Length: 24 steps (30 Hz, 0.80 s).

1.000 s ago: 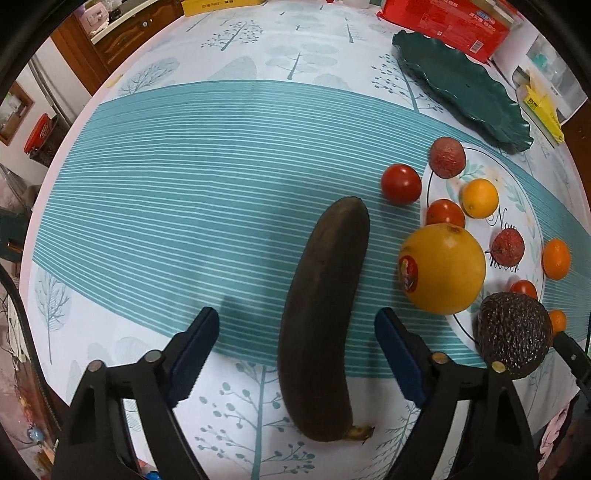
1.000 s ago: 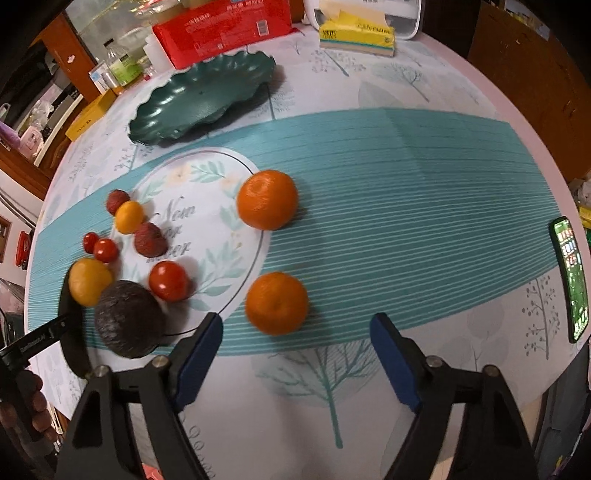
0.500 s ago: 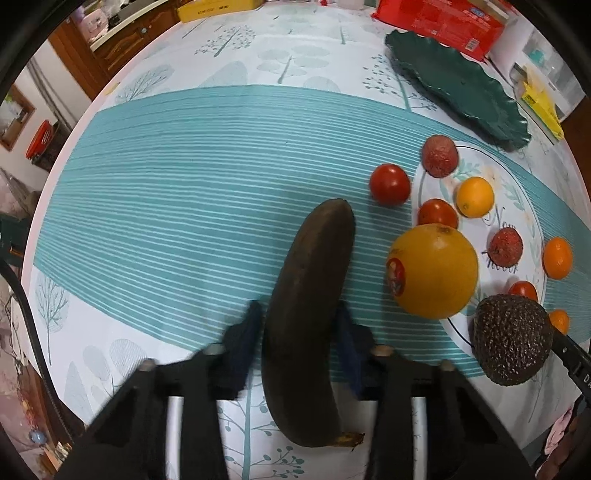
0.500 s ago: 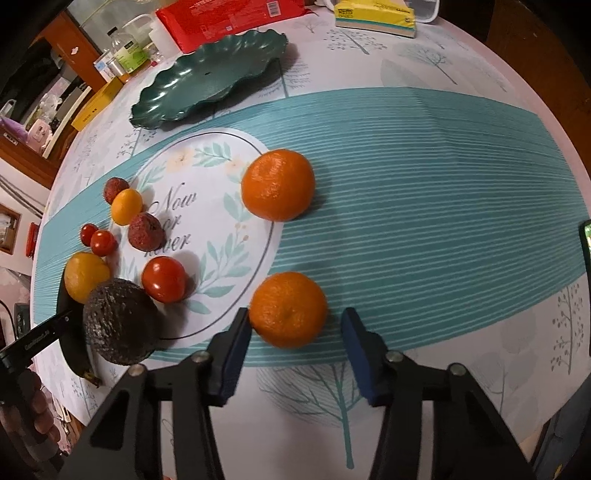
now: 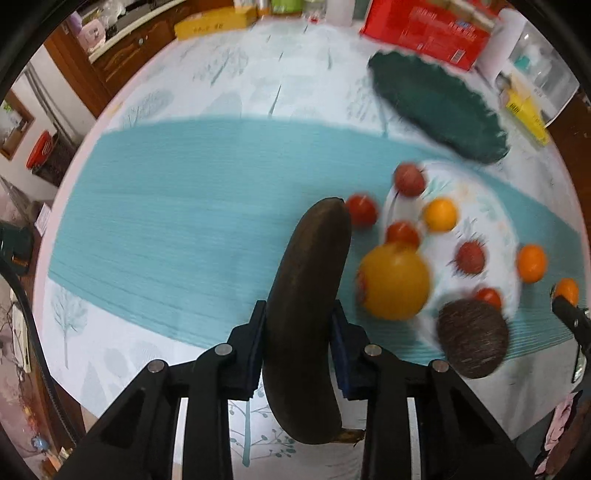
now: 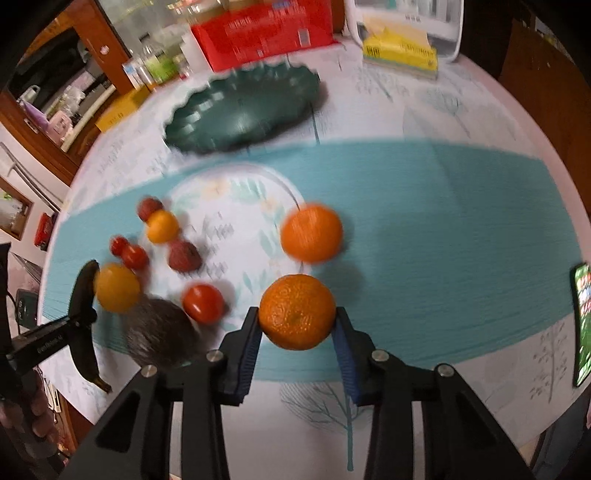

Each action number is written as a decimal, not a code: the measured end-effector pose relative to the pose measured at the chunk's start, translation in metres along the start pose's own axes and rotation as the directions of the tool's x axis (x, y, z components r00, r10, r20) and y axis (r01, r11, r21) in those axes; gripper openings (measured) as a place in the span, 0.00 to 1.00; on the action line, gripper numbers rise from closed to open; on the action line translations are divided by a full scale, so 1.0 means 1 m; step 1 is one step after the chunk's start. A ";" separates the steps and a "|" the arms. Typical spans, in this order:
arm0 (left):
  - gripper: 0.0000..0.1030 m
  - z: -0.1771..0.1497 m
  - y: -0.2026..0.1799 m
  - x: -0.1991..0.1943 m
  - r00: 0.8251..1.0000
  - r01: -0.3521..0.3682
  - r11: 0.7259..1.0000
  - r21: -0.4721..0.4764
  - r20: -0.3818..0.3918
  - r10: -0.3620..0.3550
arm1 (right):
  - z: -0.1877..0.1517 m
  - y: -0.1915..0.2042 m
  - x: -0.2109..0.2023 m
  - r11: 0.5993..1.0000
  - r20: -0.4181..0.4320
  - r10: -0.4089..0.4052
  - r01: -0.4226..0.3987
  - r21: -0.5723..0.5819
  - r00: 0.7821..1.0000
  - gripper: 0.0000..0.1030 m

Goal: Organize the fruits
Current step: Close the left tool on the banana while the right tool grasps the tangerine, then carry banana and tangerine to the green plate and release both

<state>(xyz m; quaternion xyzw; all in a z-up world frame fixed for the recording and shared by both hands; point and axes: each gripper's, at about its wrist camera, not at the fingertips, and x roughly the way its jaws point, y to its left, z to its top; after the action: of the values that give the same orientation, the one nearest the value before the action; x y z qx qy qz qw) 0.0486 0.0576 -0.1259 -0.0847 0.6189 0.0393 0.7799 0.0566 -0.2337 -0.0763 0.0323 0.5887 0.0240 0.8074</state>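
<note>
My left gripper (image 5: 297,332) is shut on a dark brown banana (image 5: 306,295) and holds it above the table; both also show in the right wrist view (image 6: 83,306). My right gripper (image 6: 297,332) is shut on a mandarin (image 6: 297,312), lifted off the cloth. A second mandarin (image 6: 311,232) lies just beyond it. On and around the round floral patch (image 6: 236,221) lie a yellow orange (image 5: 394,282), an avocado (image 5: 472,338), several tomatoes (image 6: 203,302) and lychees (image 6: 184,254). A dark green wavy plate (image 6: 243,110) sits empty behind.
A red box (image 6: 258,33), a yellow tissue pack (image 6: 400,51) and bottles (image 6: 155,70) stand at the table's far edge. A phone (image 6: 581,321) lies at the right edge. A wooden cabinet (image 5: 110,55) stands beyond the table on the left.
Both grippers closed from open, the left on the banana and the right on the near mandarin. Both fruits have since come up off the table.
</note>
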 end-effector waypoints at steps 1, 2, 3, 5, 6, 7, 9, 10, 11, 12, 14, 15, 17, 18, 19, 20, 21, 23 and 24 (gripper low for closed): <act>0.29 0.007 -0.002 -0.010 1.000 0.014 1.000 0.008 0.017 -0.014 | 0.009 0.002 -0.010 1.000 0.025 0.008 -0.008 -0.010 1.000 0.37; 0.29 0.014 -0.004 -0.020 0.999 0.027 0.999 0.016 0.033 -0.028 | 0.015 0.004 -0.017 1.000 0.042 0.011 -0.010 -0.021 0.999 0.37; 0.29 0.023 -0.006 -0.031 0.998 0.041 0.999 0.029 0.055 -0.042 | 0.025 0.008 -0.026 0.999 0.070 0.014 -0.011 -0.037 0.997 0.37; 0.29 0.042 -0.013 -0.056 0.992 0.057 0.996 0.062 0.113 -0.063 | 0.048 0.014 -0.045 0.997 0.137 0.009 0.001 -0.074 0.991 0.37; 0.29 0.053 -0.017 -0.068 0.987 0.059 0.995 0.076 0.144 -0.070 | 0.058 0.016 -0.053 0.996 0.159 0.005 0.008 -0.084 0.987 0.37; 0.29 0.066 -0.022 -0.082 0.979 0.062 0.994 0.093 0.186 -0.079 | 0.071 0.017 -0.062 0.995 0.192 0.003 0.016 -0.095 0.981 0.37; 0.29 0.088 -0.029 -0.103 0.964 0.066 0.991 0.113 0.247 -0.092 | 0.095 0.018 -0.078 0.995 0.240 0.007 0.018 -0.102 0.971 0.37; 0.29 0.099 -0.033 -0.113 0.955 0.070 0.990 0.123 0.277 -0.102 | 0.108 0.019 -0.087 0.994 0.267 0.014 0.015 -0.107 0.964 0.37; 0.29 0.111 -0.037 -0.124 0.945 0.078 0.988 0.135 0.307 -0.117 | 0.121 0.021 -0.094 0.994 0.295 0.015 0.019 -0.111 0.955 0.37; 0.29 0.123 -0.042 -0.134 0.934 0.087 0.985 0.148 0.333 -0.132 | 0.129 0.022 -0.098 0.993 0.317 0.010 0.028 -0.115 0.948 0.37; 0.29 0.142 -0.051 -0.146 0.919 0.098 0.981 0.168 0.364 -0.154 | 0.149 0.026 -0.107 0.992 0.357 0.001 0.045 -0.119 0.934 0.37; 0.29 0.153 -0.060 -0.150 0.910 0.100 0.979 0.178 0.380 -0.162 | 0.159 0.028 -0.110 0.992 0.374 -0.001 0.048 -0.118 0.928 0.37; 0.29 0.172 -0.070 -0.157 0.893 0.103 0.975 0.198 0.413 -0.178 | 0.177 0.031 -0.114 0.993 0.395 0.008 0.040 -0.113 0.919 0.37; 0.29 0.182 -0.076 -0.158 0.888 0.106 0.973 0.203 0.422 -0.185 | 0.187 0.032 -0.114 0.994 0.402 0.014 0.033 -0.109 0.916 0.37; 0.29 0.193 -0.082 -0.157 0.886 0.115 0.972 0.206 0.422 -0.194 | 0.197 0.034 -0.112 0.994 0.406 0.020 0.025 -0.105 0.914 0.37; 0.29 0.199 -0.088 -0.152 0.885 0.124 0.970 0.207 0.418 -0.202 | 0.204 0.035 -0.112 0.995 0.407 0.025 0.018 -0.101 0.913 0.37; 0.29 0.207 -0.092 -0.146 0.887 0.136 0.969 0.207 0.411 -0.212 | 0.215 0.036 -0.107 0.995 0.400 0.034 0.005 -0.096 0.916 0.37; 0.29 0.222 -0.101 -0.127 0.897 0.153 0.966 0.207 0.382 -0.223 | 0.229 0.037 -0.094 0.995 0.374 0.055 -0.021 -0.095 0.926 0.38; 0.29 0.227 -0.104 -0.116 0.904 0.156 0.966 0.205 0.365 -0.223 | 0.233 0.038 -0.086 0.995 0.358 0.059 -0.028 -0.091 0.932 0.38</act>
<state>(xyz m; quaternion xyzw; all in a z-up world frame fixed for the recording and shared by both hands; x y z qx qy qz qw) 0.2569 0.0012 0.0459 -0.0683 0.4434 -0.0742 0.8906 0.2518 -0.2083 0.0792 0.0150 0.4284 0.0605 0.9015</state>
